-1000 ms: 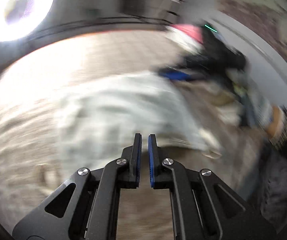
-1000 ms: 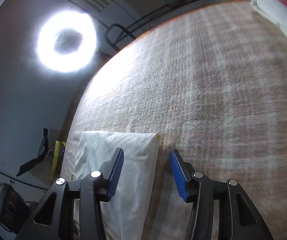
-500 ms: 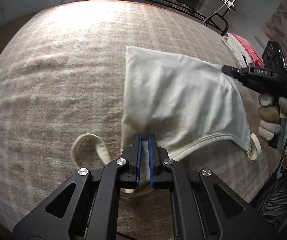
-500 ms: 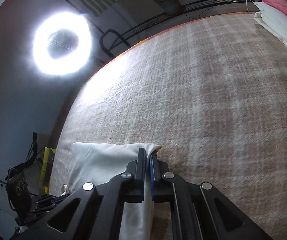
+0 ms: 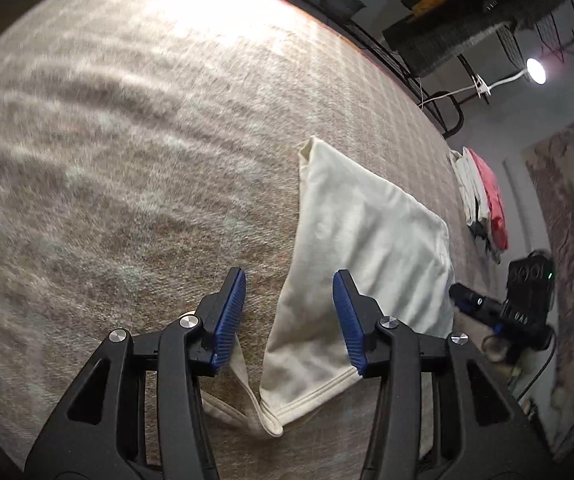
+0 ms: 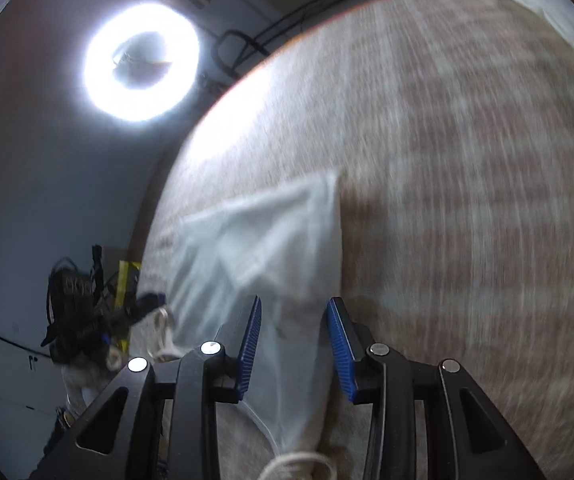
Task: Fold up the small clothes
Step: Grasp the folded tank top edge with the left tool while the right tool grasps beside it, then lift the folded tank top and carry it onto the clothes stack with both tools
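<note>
A cream sleeveless top (image 5: 359,248) lies folded lengthwise on the beige carpeted surface (image 5: 127,160), its straps (image 5: 239,404) near the front edge. My left gripper (image 5: 289,316) is open just above the strap end, holding nothing. In the right wrist view the same top (image 6: 263,248) lies blurred under my right gripper (image 6: 293,340), which is open and empty over the garment's other end. The right gripper shows in the left wrist view (image 5: 503,312) past the top's far side. The left gripper shows in the right wrist view (image 6: 83,312) at far left.
A stack of folded clothes, white and pink (image 5: 483,200), lies at the right edge of the surface; its corner shows in the right wrist view (image 6: 547,4). A ring light (image 6: 141,62) glows beyond the far edge. Dark shelving (image 5: 467,20) and a lamp (image 5: 535,70) stand behind.
Both grippers were shut on the top half a second ago and have opened, letting it go. The top now lies folded narrower on the surface. Both views have shifted.
</note>
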### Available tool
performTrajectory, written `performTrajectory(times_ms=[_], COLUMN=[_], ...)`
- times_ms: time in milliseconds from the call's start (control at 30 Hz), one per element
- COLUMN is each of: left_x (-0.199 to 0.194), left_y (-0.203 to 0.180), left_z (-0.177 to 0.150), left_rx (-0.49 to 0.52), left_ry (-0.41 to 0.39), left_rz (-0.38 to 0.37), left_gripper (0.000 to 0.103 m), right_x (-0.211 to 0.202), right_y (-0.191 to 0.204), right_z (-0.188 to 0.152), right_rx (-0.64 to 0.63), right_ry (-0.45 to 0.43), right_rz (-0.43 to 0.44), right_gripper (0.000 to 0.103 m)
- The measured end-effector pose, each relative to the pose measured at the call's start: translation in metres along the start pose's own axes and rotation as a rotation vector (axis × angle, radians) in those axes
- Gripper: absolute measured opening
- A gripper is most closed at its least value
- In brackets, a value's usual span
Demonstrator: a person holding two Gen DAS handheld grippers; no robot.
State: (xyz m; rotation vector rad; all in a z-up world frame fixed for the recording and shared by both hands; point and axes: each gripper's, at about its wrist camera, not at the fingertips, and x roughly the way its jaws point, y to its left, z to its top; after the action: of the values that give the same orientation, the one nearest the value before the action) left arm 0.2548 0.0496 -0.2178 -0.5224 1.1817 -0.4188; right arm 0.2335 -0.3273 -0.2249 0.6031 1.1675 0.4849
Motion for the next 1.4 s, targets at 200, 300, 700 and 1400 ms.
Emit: performTrajectory(times_ms=[200,300,700,1400], left_x=[-0.003,0.001,0.021,-0.006], left_y=[0.017,0.017,-0.028,-0.146], left_z=[0.006,0.01,0.012,-0.015], left_rx=[-0.073,-0.076,0.06,0.377], left_ry=[-0.004,-0.001,-0.047,-0.213], left_rz=[-0.071,-0.089,0.066,0.14], left_gripper=[0.045,0.045,0.005,0.003], right_x=[0.0,0.002,0.014,-0.031], right_y=[-0.023,-0.034,-0.022,0.077], right_z=[-0.007,-0.006,0.0,0.007], right_rx=[0.093,0.136,0.122,-0.278], right_ry=[-0.023,-0.036,-0.02,-0.101], right_rz=[0.105,0.165,0.132,-0.278], right_gripper=[0.035,0.035,0.009,0.006])
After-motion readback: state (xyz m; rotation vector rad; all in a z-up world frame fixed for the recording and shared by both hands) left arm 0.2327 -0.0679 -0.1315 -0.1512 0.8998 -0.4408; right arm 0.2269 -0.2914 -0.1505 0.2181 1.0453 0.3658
